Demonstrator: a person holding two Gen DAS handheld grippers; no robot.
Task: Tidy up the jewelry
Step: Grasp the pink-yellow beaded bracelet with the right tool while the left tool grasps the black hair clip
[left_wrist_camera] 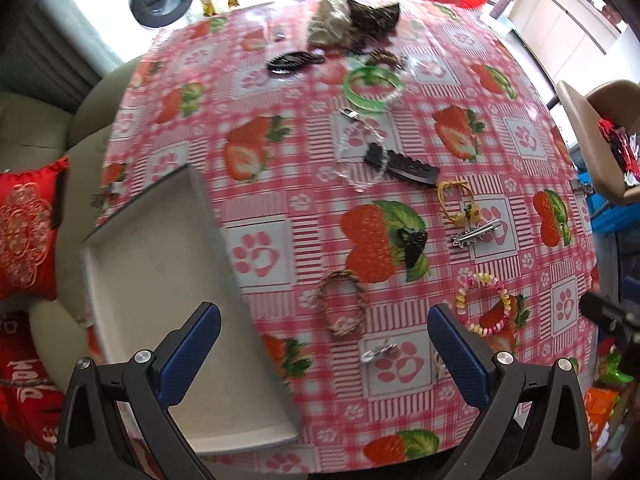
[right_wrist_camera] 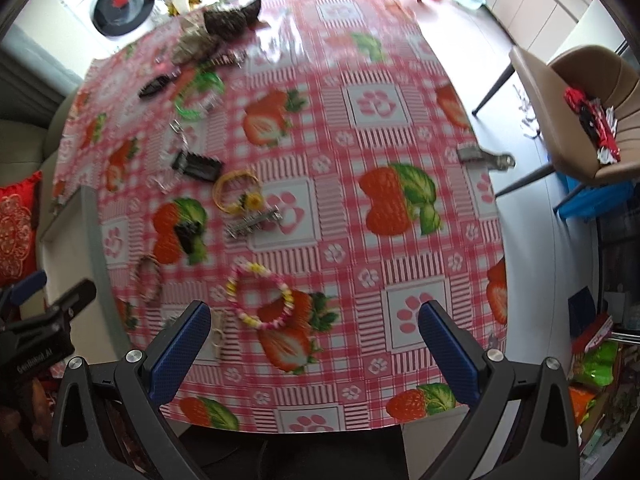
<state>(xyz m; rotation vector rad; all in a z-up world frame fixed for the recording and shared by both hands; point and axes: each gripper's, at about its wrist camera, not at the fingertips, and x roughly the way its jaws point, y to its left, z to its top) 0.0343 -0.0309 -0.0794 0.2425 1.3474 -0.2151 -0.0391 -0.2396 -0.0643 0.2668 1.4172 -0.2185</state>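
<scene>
Left wrist view, your left gripper (left_wrist_camera: 324,344): fingers spread wide, holding nothing, hovering over the near edge of the table (left_wrist_camera: 520,80).
Left wrist view, tray (left_wrist_camera: 120,240): the white box sits on the table at your left, with nothing visible inside it; its near corner lies under your left finger (left_wrist_camera: 192,356).
Left wrist view, jewelry: the braided bracelet (left_wrist_camera: 342,304) lies just beyond your open fingers, beside the tray's right wall; a small silver piece (left_wrist_camera: 378,350) lies nearer still. The green bangle (left_wrist_camera: 372,88), black comb clip (left_wrist_camera: 400,164) and silver hair clip (left_wrist_camera: 476,232) lie farther off.
Right wrist view, your right gripper (right_wrist_camera: 314,354): fingers wide apart, empty, above the table's near edge.
Right wrist view, jewelry: the pink and yellow bead bracelet (right_wrist_camera: 260,296) lies just ahead of your fingers, toward the left one; the yellow band (right_wrist_camera: 236,192) lies farther back.
Step in hand: sorting looks barely begun, since the tray appears bare and everything is still scattered.
Next move: probably lower one gripper over the nearest bracelet, with one finger inside the loop and one outside it, before closing.
</scene>
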